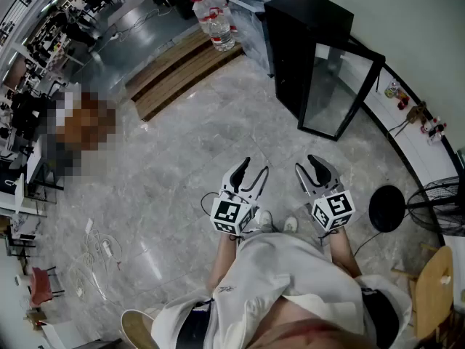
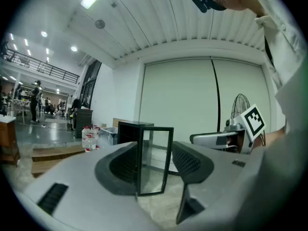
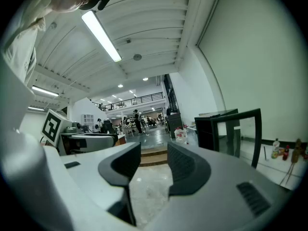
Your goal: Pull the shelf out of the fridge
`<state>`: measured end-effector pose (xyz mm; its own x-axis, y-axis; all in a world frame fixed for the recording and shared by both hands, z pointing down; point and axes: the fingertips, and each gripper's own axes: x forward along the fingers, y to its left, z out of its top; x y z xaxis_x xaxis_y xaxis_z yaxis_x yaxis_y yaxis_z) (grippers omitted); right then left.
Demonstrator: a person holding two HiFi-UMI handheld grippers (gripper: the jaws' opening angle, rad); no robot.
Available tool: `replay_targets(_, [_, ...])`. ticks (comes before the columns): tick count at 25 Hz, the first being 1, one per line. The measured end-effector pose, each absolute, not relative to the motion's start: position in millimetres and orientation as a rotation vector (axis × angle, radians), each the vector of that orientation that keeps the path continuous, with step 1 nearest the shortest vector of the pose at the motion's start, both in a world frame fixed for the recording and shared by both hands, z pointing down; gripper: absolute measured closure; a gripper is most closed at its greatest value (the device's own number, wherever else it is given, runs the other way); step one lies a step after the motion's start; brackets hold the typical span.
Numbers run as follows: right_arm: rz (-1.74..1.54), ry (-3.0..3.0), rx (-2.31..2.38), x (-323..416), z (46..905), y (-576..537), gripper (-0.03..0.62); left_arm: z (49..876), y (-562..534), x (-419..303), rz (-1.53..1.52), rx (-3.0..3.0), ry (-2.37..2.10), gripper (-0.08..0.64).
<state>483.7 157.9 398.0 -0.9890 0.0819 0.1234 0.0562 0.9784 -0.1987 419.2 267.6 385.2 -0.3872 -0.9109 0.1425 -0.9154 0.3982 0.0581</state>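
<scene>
**Both grippers slack, well short of the fridge**

Stood upright, long axis vertical: tall black box-shaped fridge point(image 1: 301, 42), far ahead on grey marble floor point(image 1: 182, 158), glass door point(image 1: 339, 86) swung out broadside to the grippers. Held left gripper point(image 1: 256, 167) and right gripper point(image 1: 305, 164) parted, grasping nothing. Framed the fridge between the jaws in the left gripper view only. Could not make out the shelf.

From the head we look steeply down on the marble floor point(image 1: 182, 158), with the left gripper point(image 1: 254, 169) and right gripper point(image 1: 306, 166) close below us and the black fridge point(image 1: 305, 42) well ahead. Each gripper camera sits low and nearly level, looking out along its own jaws. The left faces the fridge's open glass door point(image 2: 155, 160). The right faces further left, towards the hall point(image 3: 144, 124), with the fridge at its right. All three views share the fridge and the water bottles point(image 1: 218, 20).
</scene>
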Motion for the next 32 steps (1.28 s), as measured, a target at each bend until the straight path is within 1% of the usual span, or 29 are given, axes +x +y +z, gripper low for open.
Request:
replay_targets(6, [0.340, -3.010, -0.064, 489.9, 396.2, 160.5, 0.416, 386.4, 270.0, 422.6, 0.039, 1.633, -2.504, 0.328])
replay_targets(11, [0.322, -3.015, -0.031, 472.6, 396.7, 158.2, 0.416, 390.4, 266.7, 406.4, 0.008, 1.653, -2.491, 0.328])
replay_targets(17, [0.291, -2.998, -0.008, 428.2, 406.2, 156.7, 0.419, 403.3, 261.0, 367.4, 0.009, 1.701, -2.452, 0.328])
replay_targets(26, [0.276, -2.994, -0.006, 346.9, 408.4, 169.8, 0.437, 400.8, 272.7, 280.3, 0.009, 1.731, -2.458, 0.331])
replay_targets(32, [0.287, -2.976, 0.020, 316.6, 412.2, 175.7, 0.449, 399.7, 275.8, 247.4, -0.001, 1.767, -2.437, 0.336])
